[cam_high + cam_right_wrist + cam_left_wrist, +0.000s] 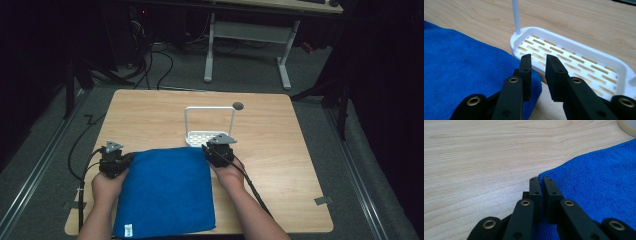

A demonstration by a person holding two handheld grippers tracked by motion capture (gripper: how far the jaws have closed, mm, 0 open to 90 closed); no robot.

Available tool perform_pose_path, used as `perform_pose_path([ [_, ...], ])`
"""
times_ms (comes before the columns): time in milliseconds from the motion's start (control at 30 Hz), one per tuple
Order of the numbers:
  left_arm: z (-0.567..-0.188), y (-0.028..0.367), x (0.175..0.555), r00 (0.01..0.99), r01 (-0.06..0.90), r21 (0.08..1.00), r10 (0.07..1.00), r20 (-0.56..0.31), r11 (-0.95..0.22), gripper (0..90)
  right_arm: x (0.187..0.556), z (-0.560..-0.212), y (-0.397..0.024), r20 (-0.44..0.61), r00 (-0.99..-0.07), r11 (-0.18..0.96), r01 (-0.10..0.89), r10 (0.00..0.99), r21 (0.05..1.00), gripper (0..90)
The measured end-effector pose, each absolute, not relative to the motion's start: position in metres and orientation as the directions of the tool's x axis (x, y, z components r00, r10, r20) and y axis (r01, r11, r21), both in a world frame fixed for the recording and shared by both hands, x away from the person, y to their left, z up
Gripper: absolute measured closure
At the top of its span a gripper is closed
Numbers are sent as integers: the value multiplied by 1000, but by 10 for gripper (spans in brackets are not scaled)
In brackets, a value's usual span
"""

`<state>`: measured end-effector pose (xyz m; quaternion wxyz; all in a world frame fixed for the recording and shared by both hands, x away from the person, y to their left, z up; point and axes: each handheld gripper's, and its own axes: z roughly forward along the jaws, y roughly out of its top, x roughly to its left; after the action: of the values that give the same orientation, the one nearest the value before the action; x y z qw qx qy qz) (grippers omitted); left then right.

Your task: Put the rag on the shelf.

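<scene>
- Lying flat at the near middle of the surface (280, 130), the blue towel (167, 192) could slip from the left tongs (541, 180), whose nearly closed tips meet only its far left corner.
- Right tongs (538, 58), released over the towel's far right corner, could knock the white rack (584, 62) just beyond.

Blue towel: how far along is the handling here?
Done: the blue towel lies flat on the table. In hand: left gripper and right gripper sit at its two far corners, jaws nearly closed, grip uncertain. Left: any lift or fold; white rack unused.
</scene>
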<state>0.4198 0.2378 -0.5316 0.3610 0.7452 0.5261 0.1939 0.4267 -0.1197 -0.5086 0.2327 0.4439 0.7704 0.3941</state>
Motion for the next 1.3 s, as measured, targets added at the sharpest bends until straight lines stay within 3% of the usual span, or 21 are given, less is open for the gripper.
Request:
perform_pose_path([
  [367, -529, 239, 417, 385, 638, 749, 916, -110, -179, 861, 427, -531, -112, -4, -506, 341, 575, 862, 744, 759],
  [533, -528, 238, 416, 398, 637, 747, 912, -104, -192, 860, 419, -532, -113, -17, -520, 358, 563, 854, 745, 742],
  [700, -528, 238, 414, 406, 639, 744, 907, -108, -197, 860, 412, -532, -115, -5, -518, 351, 572, 855, 741, 670],
  [733, -528, 237, 414, 406, 640, 743, 907, -109, -198, 860, 414, -532, -116, 11, -508, 337, 586, 861, 737, 611],
  [900, -528, 237, 414, 408, 639, 743, 907, -107, -200, 860, 421, -533, -118, 22, -493, 319, 595, 869, 738, 577],
  [1133, -529, 237, 414, 407, 640, 743, 907, -109, -198, 861, 423, -533, -114, 9, -497, 330, 589, 868, 738, 728],
  [1200, -529, 237, 413, 407, 638, 745, 906, -113, -194, 861, 423, -533, -112, 11, -516, 341, 582, 856, 738, 854],
  [1300, -528, 237, 412, 407, 632, 751, 907, -107, -194, 863, 420, -532, -111, 38, -523, 329, 591, 852, 736, 886],
])
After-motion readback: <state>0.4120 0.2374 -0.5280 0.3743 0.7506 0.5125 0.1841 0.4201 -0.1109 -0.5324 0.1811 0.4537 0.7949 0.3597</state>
